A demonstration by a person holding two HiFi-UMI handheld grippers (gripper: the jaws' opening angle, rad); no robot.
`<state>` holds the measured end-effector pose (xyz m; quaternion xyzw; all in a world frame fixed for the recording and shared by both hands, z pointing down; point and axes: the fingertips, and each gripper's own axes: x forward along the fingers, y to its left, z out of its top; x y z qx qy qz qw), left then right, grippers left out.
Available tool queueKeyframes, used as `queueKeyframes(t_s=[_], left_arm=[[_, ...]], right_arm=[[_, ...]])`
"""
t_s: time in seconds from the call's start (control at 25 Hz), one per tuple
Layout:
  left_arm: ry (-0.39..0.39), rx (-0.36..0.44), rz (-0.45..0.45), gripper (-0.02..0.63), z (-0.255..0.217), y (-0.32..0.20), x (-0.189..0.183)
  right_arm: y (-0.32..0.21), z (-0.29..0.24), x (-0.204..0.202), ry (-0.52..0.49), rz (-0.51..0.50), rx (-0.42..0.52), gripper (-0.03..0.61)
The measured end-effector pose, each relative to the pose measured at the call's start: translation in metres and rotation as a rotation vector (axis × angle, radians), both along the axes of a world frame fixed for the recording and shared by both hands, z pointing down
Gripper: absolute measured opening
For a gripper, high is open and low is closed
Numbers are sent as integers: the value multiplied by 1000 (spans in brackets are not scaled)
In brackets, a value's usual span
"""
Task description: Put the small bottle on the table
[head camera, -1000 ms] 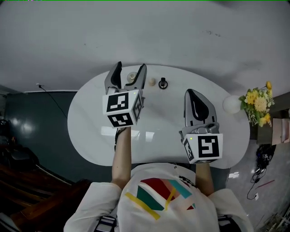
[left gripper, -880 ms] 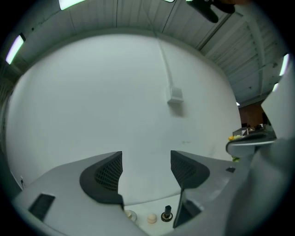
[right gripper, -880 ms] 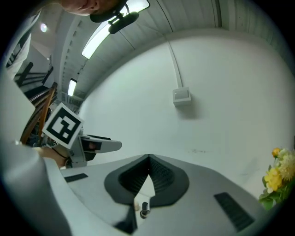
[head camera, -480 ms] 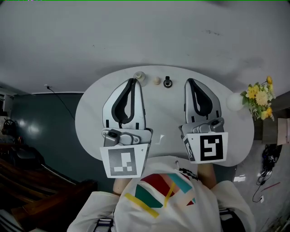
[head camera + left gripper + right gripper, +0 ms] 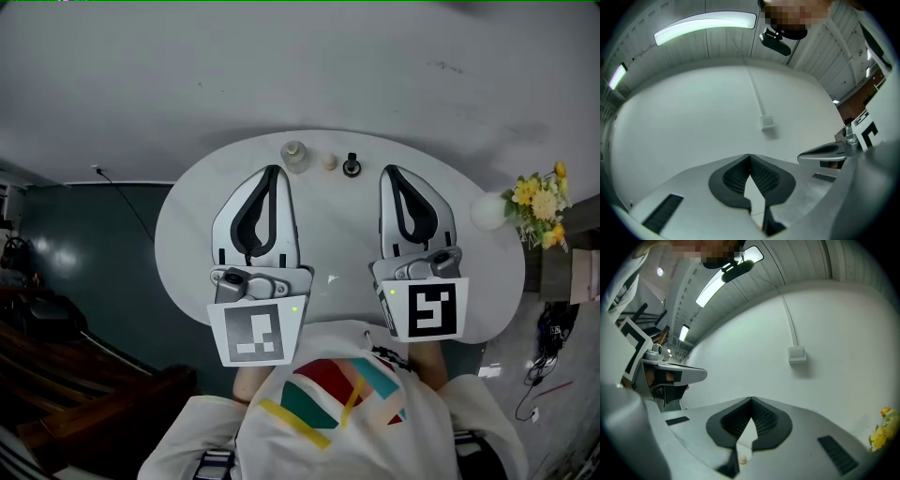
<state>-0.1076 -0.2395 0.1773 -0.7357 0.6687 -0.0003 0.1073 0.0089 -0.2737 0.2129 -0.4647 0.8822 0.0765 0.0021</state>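
The small clear bottle (image 5: 293, 156) stands upright near the far edge of the white oval table (image 5: 337, 234), apart from both grippers. My left gripper (image 5: 273, 172) is drawn back over the table's near half, a little short of the bottle, shut and empty. In the left gripper view the gripper (image 5: 750, 155) shows its pads meeting, aimed at the white wall. My right gripper (image 5: 389, 172) lies parallel on the right, shut with nothing in it. The right gripper view shows the same gripper (image 5: 751, 399) with its tips touching.
A small cream object (image 5: 329, 161) and a small black object (image 5: 352, 167) sit just right of the bottle. A white ball-shaped thing (image 5: 485, 212) and yellow flowers (image 5: 539, 208) stand at the table's right end. A wall socket (image 5: 767, 123) is ahead.
The left gripper let go of the bottle, drew back toward the person and shut. The bottle stays standing at the far edge. The right gripper barely moved.
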Motion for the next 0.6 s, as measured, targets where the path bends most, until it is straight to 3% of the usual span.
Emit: queueKeyframes(t_s=[0.6], left_arm=[[10,14,-5,17,-3,4,-10]], right_arm=[[2,7,-9,15,-6,-14,11]])
